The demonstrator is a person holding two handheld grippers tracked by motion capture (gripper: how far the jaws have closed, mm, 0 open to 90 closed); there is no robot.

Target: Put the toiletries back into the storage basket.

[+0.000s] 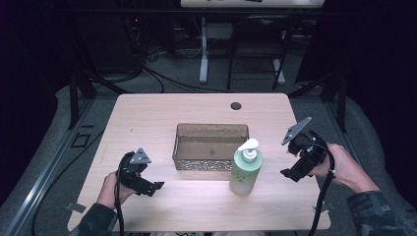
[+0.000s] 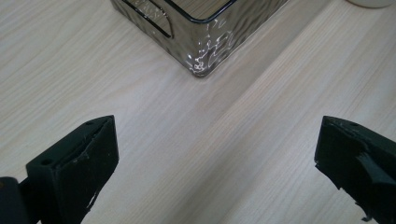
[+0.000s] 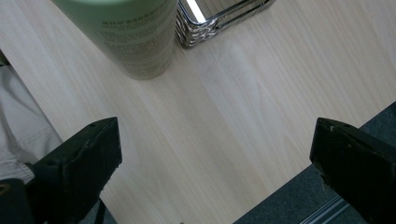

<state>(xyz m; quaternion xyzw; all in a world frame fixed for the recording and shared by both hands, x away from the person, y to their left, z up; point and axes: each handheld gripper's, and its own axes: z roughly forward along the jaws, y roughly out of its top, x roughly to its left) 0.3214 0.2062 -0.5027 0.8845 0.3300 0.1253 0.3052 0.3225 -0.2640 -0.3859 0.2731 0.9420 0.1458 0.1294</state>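
Table (image 1: 162, 110): a pale wood top seen from above, with a small dark round hole (image 1: 236, 105) near its far edge, toward 12 o'clock from the middle.

Basket (image 1: 211, 147): a clear, ripple-walled rectangular basket at the middle of the table; nothing can be seen inside it. Its near corner shows in the left gripper view (image 2: 201, 65), toward 12 o'clock from the jaws, and a shiny corner shows in the right gripper view (image 3: 196, 32).

Bottle (image 1: 245, 169): a green pump bottle with a white pump head, standing upright just beside the basket's near right corner, at about 5 o'clock from the basket's middle. Its lower body with small print shows in the right gripper view (image 3: 135, 35), at about 11 o'clock from the jaws.

Left gripper (image 1: 154, 188): held low at about 8 o'clock from the basket, well apart from the bottle. Its jaws are spread wide over bare wood, grasping nothing (image 2: 215, 163).

Right gripper (image 1: 290, 174): held at about 3 o'clock from the bottle, near it but not touching. Its jaws are released and wide apart, with only table between them (image 3: 215, 158).

Cloth (image 3: 18, 126): pale fabric at the left edge of the right gripper view.
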